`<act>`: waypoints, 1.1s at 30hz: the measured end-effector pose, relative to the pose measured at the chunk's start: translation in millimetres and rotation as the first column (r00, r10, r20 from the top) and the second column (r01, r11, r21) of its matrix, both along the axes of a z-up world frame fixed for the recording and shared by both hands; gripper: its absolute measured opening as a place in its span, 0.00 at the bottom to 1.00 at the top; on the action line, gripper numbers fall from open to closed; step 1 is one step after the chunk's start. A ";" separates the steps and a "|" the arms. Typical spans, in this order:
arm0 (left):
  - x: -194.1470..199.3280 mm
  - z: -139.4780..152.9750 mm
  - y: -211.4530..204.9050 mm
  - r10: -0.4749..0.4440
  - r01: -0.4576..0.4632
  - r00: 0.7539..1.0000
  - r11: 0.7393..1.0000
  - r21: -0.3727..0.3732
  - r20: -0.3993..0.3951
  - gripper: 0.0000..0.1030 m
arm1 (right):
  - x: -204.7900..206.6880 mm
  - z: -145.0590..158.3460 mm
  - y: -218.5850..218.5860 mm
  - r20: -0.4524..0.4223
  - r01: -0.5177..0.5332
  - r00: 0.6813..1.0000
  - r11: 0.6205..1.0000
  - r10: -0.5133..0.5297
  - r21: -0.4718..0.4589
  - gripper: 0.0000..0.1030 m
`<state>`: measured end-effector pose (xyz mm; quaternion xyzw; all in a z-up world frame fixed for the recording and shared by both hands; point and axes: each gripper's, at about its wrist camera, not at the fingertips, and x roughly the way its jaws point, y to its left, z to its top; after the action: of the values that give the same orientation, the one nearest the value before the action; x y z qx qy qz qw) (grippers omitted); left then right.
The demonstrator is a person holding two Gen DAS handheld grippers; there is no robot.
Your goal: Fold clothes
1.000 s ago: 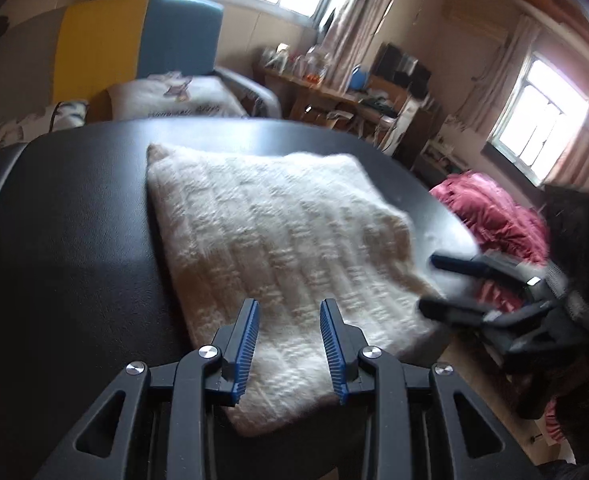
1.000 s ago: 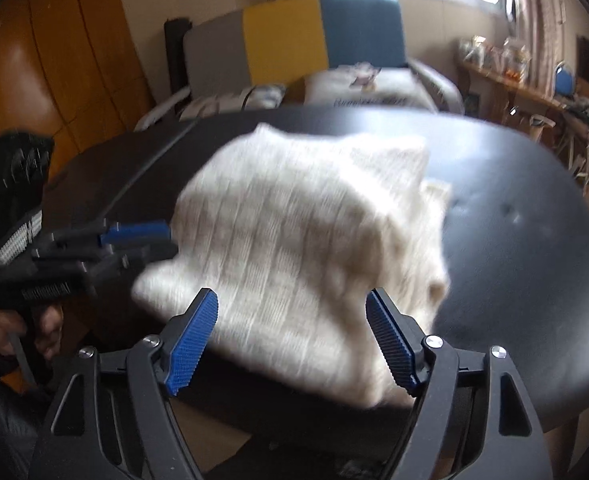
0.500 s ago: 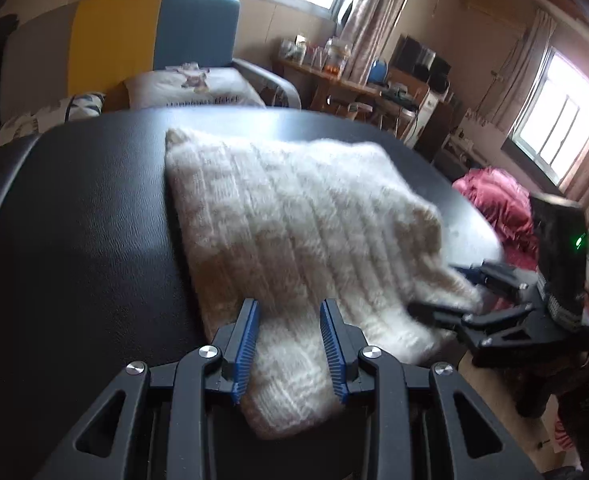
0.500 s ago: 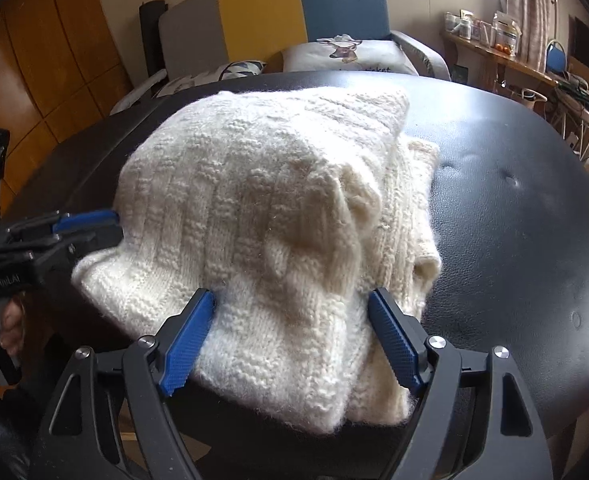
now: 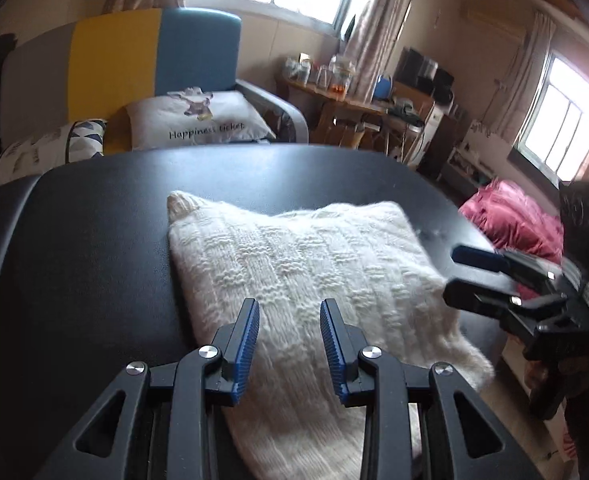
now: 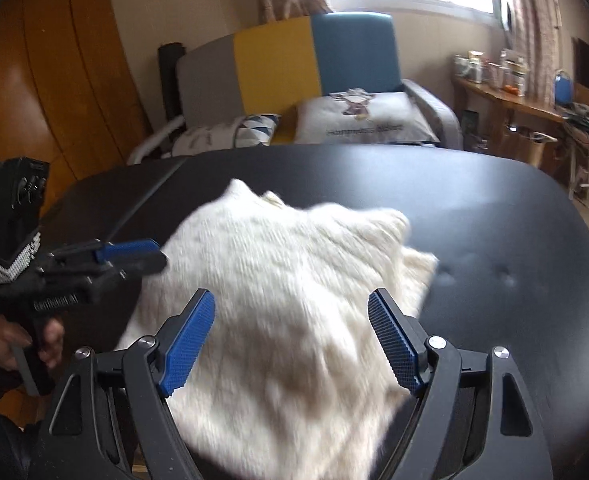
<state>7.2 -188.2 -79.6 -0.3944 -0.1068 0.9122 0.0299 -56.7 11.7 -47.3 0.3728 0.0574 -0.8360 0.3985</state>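
Note:
A folded cream knitted sweater (image 5: 314, 272) lies on the black table (image 5: 74, 280), its near end hanging slightly over the front edge. My left gripper (image 5: 289, 308) hovers over that near end. Its blue pads stand partly apart, with only the knit showing through the gap and nothing clamped. My right gripper (image 5: 456, 276) sits off the sweater's right side, its two fingers spread. In the right wrist view the sweater (image 6: 286, 280) is blurred. There the right gripper (image 6: 292, 300) stands wide open above it. The left gripper (image 6: 160, 256) is at the sweater's left edge, held by a hand (image 6: 50, 332).
Behind the table (image 6: 514, 220) stands a grey, yellow and blue sofa (image 5: 114, 64) with a printed pillow (image 5: 198, 120). A cluttered wooden desk (image 5: 354, 96) is at the back right. A red blanket (image 5: 510, 220) lies beyond the table's right edge. Wooden panels (image 6: 54, 80) line the left wall.
Both grippers have drawn back and risen from the sweater, so it looks smaller and farther off. The right pads no longer flank its folded end. The sweater stays folded on the table.

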 end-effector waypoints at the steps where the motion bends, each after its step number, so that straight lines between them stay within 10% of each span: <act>1: -3.6 -3.7 0.1 -0.002 0.002 1.000 1.000 -0.007 0.012 0.31 | -4.6 -6.0 -4.6 0.019 -0.008 1.000 1.000 0.008 0.012 0.79; 8: -0.5 -18.5 3.7 -0.017 0.016 1.000 1.000 -0.023 -0.017 0.33 | -27.7 -56.5 5.6 0.147 0.011 0.989 1.000 -0.014 0.023 0.80; 25: -7.4 12.3 -7.8 -0.028 0.026 0.991 1.000 -0.011 -0.129 0.33 | -32.9 -9.2 13.5 0.024 0.037 0.999 0.999 -0.037 -0.001 0.81; 33: -58.5 -12.8 -20.3 0.019 -0.018 0.999 1.000 -0.025 0.036 0.34 | -88.6 -16.6 -26.9 0.104 -0.067 0.992 0.998 0.067 -0.001 0.81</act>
<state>-51.4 -208.5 -92.4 -0.4104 -0.0998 0.9063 0.0149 -145.3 -15.2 -63.9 0.4141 0.0502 -0.8015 0.4284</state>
